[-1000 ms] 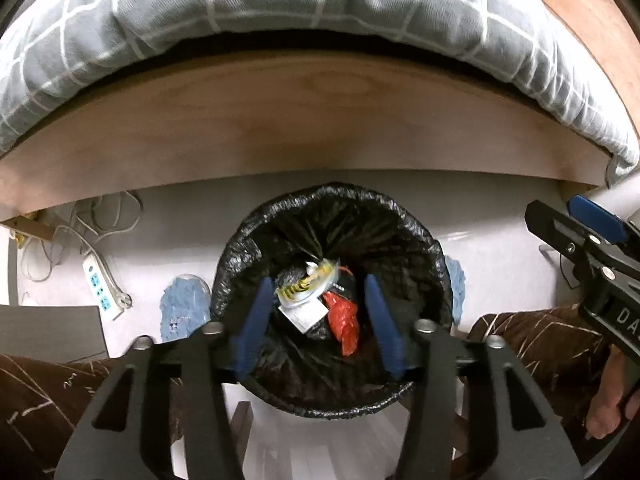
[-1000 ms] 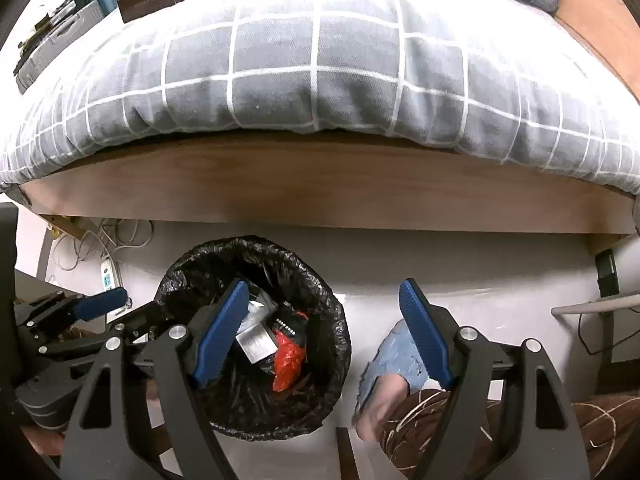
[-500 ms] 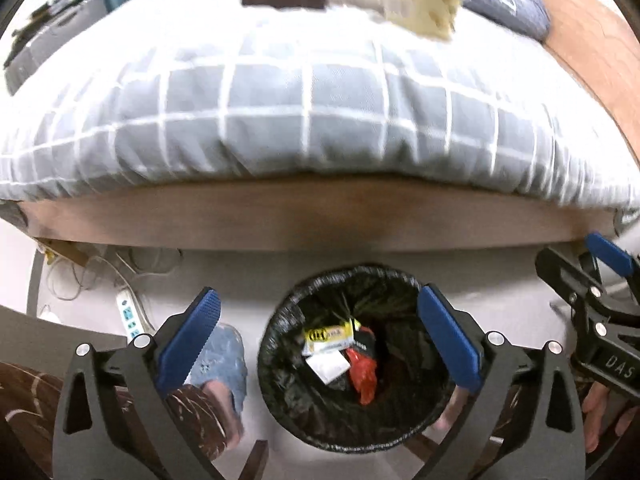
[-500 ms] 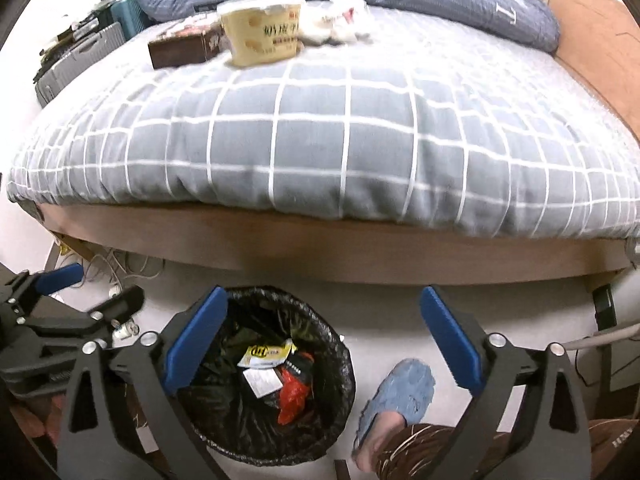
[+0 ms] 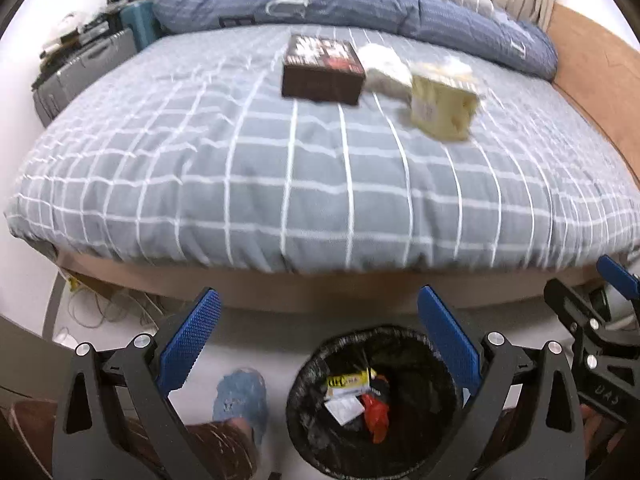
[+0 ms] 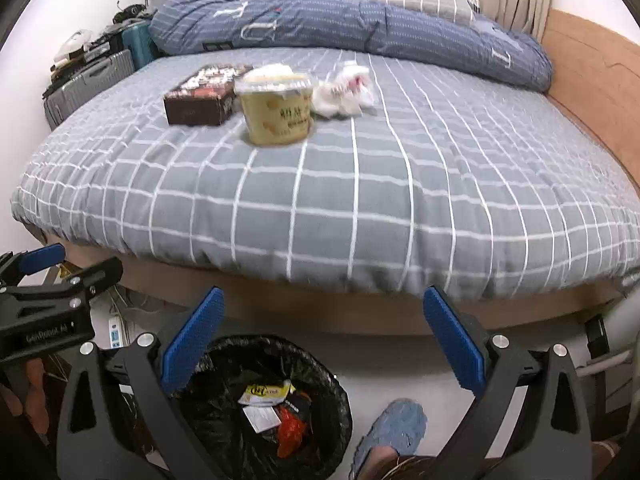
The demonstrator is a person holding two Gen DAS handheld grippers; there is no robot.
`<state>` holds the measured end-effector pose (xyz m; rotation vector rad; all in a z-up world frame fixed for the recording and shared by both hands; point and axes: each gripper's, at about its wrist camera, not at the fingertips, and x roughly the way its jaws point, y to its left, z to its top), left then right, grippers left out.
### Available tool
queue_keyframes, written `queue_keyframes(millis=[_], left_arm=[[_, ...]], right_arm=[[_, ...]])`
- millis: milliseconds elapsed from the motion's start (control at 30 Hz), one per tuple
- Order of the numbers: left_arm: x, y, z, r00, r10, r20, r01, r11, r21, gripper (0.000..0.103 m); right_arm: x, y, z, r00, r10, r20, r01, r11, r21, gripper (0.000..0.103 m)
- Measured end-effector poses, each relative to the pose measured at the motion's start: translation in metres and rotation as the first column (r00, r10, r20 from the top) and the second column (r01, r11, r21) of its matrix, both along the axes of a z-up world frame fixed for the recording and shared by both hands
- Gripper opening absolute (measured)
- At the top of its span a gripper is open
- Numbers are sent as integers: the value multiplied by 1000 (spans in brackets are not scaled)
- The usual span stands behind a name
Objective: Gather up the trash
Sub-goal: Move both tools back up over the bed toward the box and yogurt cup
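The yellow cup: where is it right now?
In the right wrist view the yellow cup stands on the grey checked bed, between the dark box and the crumpled tissue.

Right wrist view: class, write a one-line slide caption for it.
Open right tongs above a lined bin; box, tub and tissue wait on the bed.

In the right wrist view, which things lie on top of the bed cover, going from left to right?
Dark brown box → yellow cup with clear lid → crumpled white tissue. The cup slightly overlaps its neighbours at the edges, but the order is clear.
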<state>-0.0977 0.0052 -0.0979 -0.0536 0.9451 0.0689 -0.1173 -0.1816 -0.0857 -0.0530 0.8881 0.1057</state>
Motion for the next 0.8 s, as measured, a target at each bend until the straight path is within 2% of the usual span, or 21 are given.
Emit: queue_keyframes(millis=[400, 800], left_arm=[[44, 15, 24, 998, 28, 62, -29, 1000, 7, 97], [104, 15, 23, 996, 10, 84, -13, 999, 35, 97]], right_arm=[[35, 14, 19, 998, 33, 62, -34, 999, 10, 95], [86, 11, 23, 997, 32, 75, -34, 999, 21, 95]])
